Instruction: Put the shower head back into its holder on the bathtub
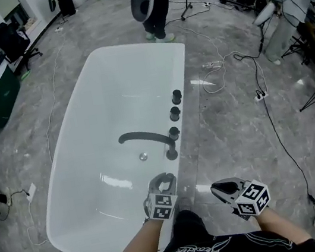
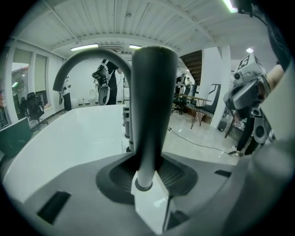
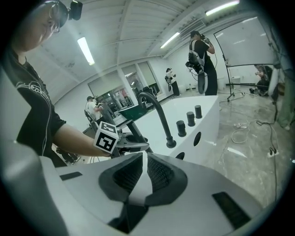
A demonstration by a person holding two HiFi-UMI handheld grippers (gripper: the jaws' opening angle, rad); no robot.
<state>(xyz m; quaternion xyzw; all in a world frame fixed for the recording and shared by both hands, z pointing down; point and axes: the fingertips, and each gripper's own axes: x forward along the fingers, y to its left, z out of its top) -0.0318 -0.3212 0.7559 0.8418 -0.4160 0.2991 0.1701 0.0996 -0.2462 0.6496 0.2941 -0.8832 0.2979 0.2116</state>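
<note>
Shower head (image 2: 152, 101): smooth, dark, tapered round handle, clamped in the left gripper (image 2: 148, 177) at the near rim of the glossy white bathtub (image 1: 98, 96). The grip is shown only by the left gripper view. Right gripper (image 3: 140, 170): ribbed pads narrowly apart, nothing held.

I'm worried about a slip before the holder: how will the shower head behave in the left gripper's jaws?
The shower head looks rigid: it stands straight up from the left gripper without sagging. Its smooth, dark, tapered handle may slide in the jaws. Gripped at its narrow end, it is probably top-heavy and apt to tilt.
</note>
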